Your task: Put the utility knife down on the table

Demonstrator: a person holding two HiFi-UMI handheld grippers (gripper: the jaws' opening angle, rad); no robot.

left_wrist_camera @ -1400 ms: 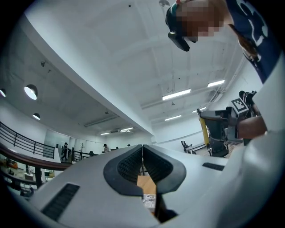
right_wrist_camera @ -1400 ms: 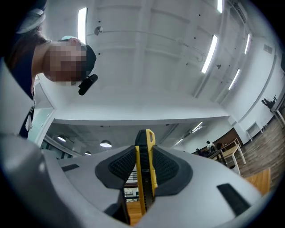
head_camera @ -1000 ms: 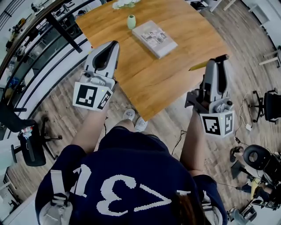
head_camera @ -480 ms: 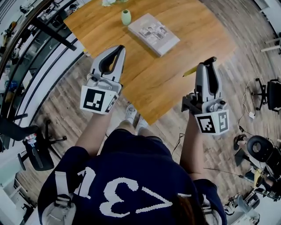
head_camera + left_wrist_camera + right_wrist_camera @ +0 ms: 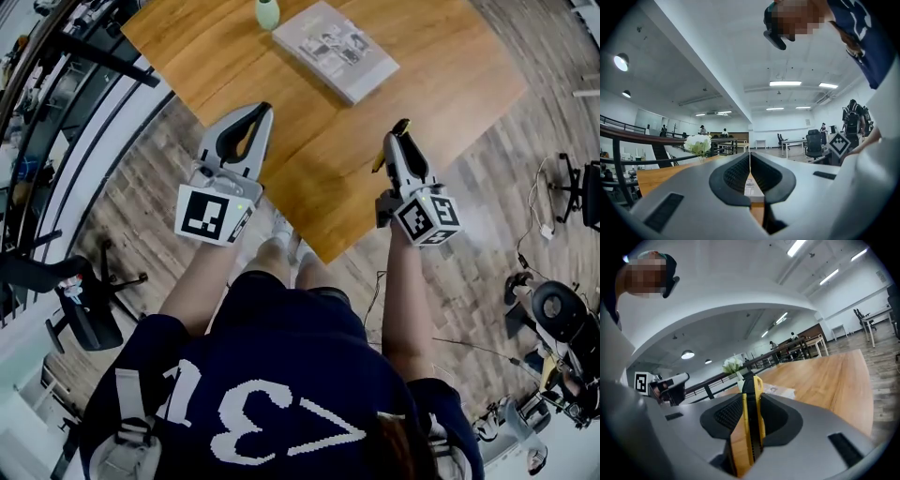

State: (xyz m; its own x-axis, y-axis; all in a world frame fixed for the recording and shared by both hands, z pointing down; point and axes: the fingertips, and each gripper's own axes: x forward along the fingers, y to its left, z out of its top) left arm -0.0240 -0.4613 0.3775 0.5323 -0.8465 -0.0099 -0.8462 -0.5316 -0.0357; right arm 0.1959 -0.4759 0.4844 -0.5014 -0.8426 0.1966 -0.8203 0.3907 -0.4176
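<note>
A yellow and black utility knife [image 5: 751, 418] stands on edge between the jaws of my right gripper [image 5: 752, 394], which is shut on it. In the head view the right gripper [image 5: 398, 131] hangs over the near right part of the wooden table [image 5: 319, 164], and the knife [image 5: 380, 159] pokes out yellow at its left side. My left gripper [image 5: 248, 117] is shut with nothing in it, over the table's near left edge. The left gripper view shows its jaws [image 5: 750, 161] pressed together.
A book [image 5: 335, 50] lies on the table's far part, with a small pale green vase [image 5: 267, 13] to its left. White flowers [image 5: 697, 144] stand at the table's far end. Office chairs [image 5: 80, 300] and dark railings [image 5: 84, 52] line the wooden floor.
My right gripper has swung left and forward over the table with the knife in it. The left gripper has barely moved.
</note>
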